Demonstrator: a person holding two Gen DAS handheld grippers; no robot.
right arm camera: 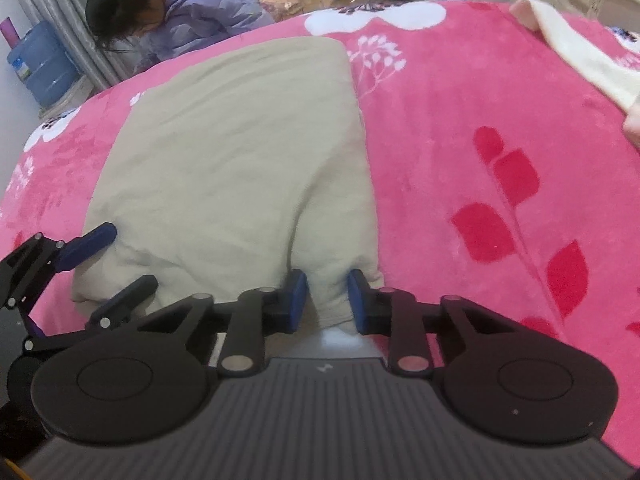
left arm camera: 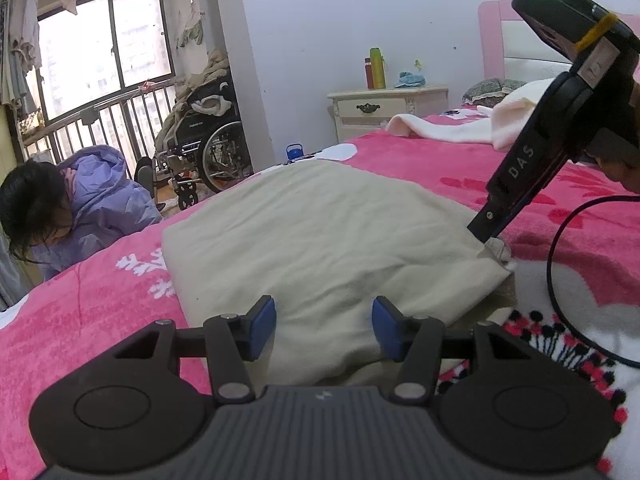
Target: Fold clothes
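A beige garment [left arm camera: 320,232] [right arm camera: 240,152] lies folded flat on the pink floral blanket [left arm camera: 440,160] [right arm camera: 480,120]. In the left wrist view my left gripper [left arm camera: 324,328] is open, its blue pads straddling the garment's near edge with cloth lying between them. The right wrist view shows this gripper [right arm camera: 116,264] at the garment's near left corner, fingers spread. My right gripper [right arm camera: 328,300] is shut on a raised pinch of cloth at the near right corner. From the left wrist view it [left arm camera: 486,236] slants down onto that corner.
A cream cloth [left arm camera: 460,128] [right arm camera: 580,64] lies at the bed's far right. A person in a lilac jacket [left arm camera: 92,208] [right arm camera: 192,12] crouches beside the far edge. Behind stand a wheelchair [left arm camera: 208,140] and a nightstand [left arm camera: 384,108]. A black cable [left arm camera: 560,264] loops over the blanket.
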